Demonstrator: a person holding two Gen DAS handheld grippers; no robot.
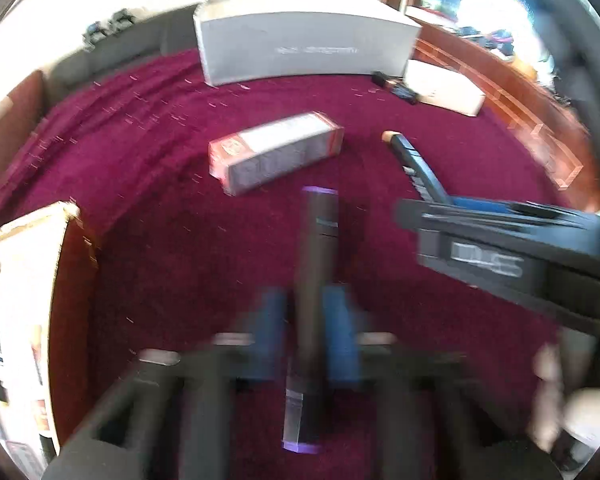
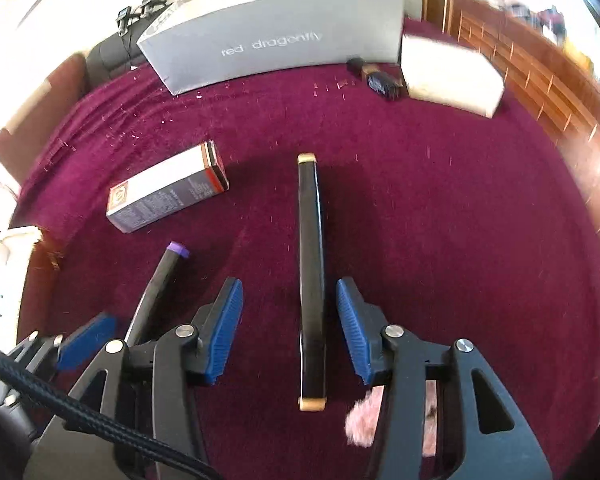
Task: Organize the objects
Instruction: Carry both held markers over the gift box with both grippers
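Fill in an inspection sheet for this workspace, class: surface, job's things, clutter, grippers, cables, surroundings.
Surface: maroon cloth, scattered pale specks.
Job's things: purple-capped marker; black gold-tipped bar; small carton lying flat.
Clutter: grey shoebox, white box, small dark items between them.
Grippers: left gripper shut on the marker; right gripper open astride the bar, pads clear.
Cables: braided cable by the right gripper.
Surroundings: wooden shelving, cardboard box.

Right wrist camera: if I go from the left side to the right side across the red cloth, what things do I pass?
Small red-and-white box → purple-tipped pen → long black bar with tan ends → pale box at the far right.
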